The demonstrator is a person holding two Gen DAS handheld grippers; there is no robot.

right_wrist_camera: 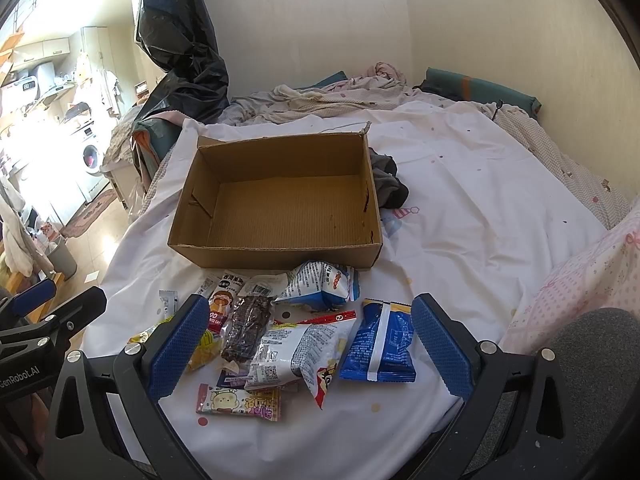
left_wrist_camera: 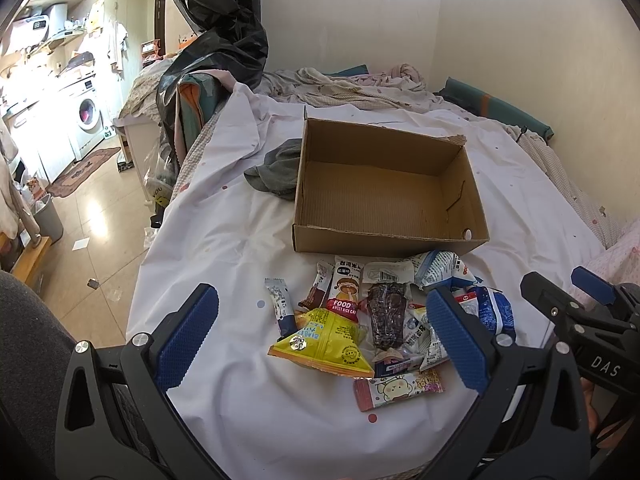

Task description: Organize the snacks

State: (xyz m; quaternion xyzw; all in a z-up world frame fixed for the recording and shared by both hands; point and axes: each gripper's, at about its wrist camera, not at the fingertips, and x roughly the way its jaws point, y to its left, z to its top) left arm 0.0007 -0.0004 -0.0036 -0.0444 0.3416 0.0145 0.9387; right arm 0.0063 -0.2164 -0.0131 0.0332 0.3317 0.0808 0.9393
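Observation:
An empty cardboard box (left_wrist_camera: 472, 204) (right_wrist_camera: 188, 204) sits on the white bedsheet. In front of it lies a pile of several snack packets: a yellow bag (left_wrist_camera: 324, 340), a dark brown bar (left_wrist_camera: 386, 316) (right_wrist_camera: 248, 328), a blue packet (right_wrist_camera: 380, 348), a white-and-blue bag (right_wrist_camera: 320, 284), a pink cartoon packet (left_wrist_camera: 400, 390) (right_wrist_camera: 238, 400). My left gripper (left_wrist_camera: 320, 316) hovers open over the pile with nothing between its fingers. My right gripper (right_wrist_camera: 310, 332) is open above the same pile, holding nothing. The right gripper's body (left_wrist_camera: 580, 320) shows at the right edge of the left wrist view.
A grey cloth (left_wrist_camera: 276, 170) (right_wrist_camera: 386, 182) lies beside the box. Rumpled bedding (right_wrist_camera: 340, 92) and a teal cushion (right_wrist_camera: 480, 88) line the wall. Black plastic sheeting (left_wrist_camera: 216, 32) hangs at the bed's far left; the floor, a bin (left_wrist_camera: 50, 220) and a washing machine (left_wrist_camera: 88, 116) lie left.

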